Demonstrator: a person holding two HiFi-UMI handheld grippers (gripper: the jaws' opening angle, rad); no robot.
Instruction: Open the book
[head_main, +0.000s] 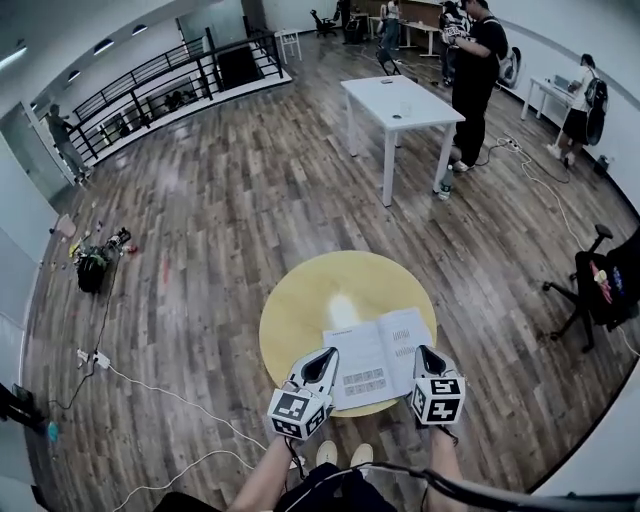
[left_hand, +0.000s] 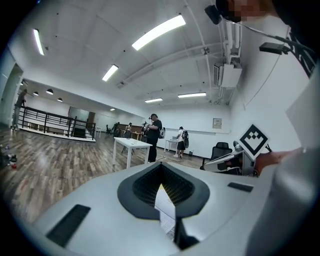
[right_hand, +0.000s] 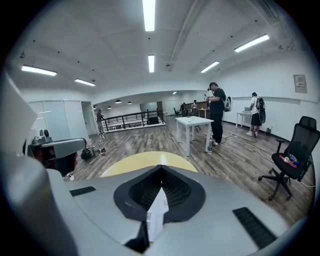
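Left claw and right claw are both closed, their tips pressed together; a strip of printed page shows through the slit behind each pair of tips. Between them, a book lies open on the round yellow table, near its front edge, one claw at each side.

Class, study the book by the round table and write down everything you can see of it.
The book is open, showing two white paper pages with grey blocks of print and a fold down the middle. It faces up over the near edge of the round yellow table. Whether it rests there or is held just above cannot be told. The left gripper has its jaws closed on the left page's edge, and the right gripper has its jaws closed on the right page's edge.
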